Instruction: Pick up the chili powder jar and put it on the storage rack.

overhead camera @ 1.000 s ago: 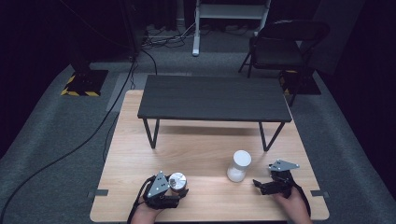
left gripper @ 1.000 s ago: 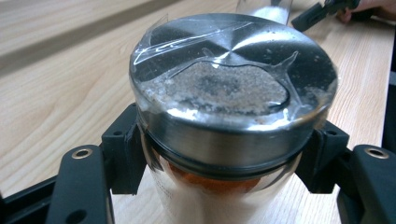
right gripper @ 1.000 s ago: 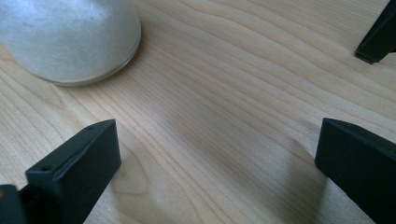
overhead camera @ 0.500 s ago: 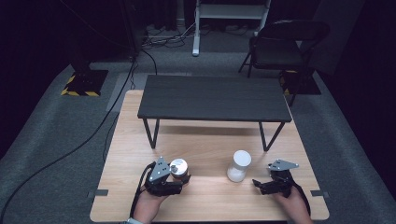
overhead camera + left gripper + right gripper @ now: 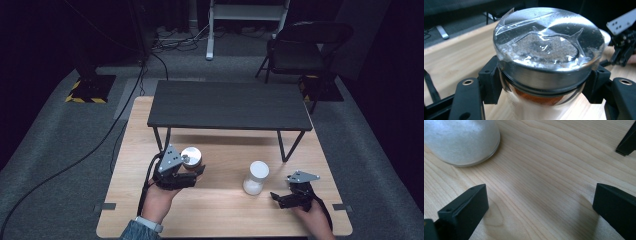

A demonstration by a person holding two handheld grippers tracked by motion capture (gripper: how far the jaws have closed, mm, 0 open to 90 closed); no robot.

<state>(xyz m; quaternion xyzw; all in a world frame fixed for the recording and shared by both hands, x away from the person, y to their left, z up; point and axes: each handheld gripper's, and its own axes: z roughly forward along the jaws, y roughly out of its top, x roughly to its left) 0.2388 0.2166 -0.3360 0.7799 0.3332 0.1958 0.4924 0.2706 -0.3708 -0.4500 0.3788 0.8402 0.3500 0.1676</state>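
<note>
My left gripper [image 5: 196, 172] black with grey three-cornered plate and trailing black cable, blue denim cuff and pale wristband behind it, my right gripper [image 5: 278, 198] black too, grey drilled plate, square matte jaws

Dim studio, perhaps: floor cables [image 5: 75, 160], hazard-taped stand [image 5: 90, 92]

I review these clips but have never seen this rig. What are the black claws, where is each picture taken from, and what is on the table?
A person holds a two-jaw gripper in each hand. The high view looks down on a wooden table with a low black shelf on it. The other two pictures come from cameras on the grippers. The left gripper is shut on a metal-lidded jar with a brownish filling. The right gripper rests open on the wood beside a white-capped jar of white powder.
</note>
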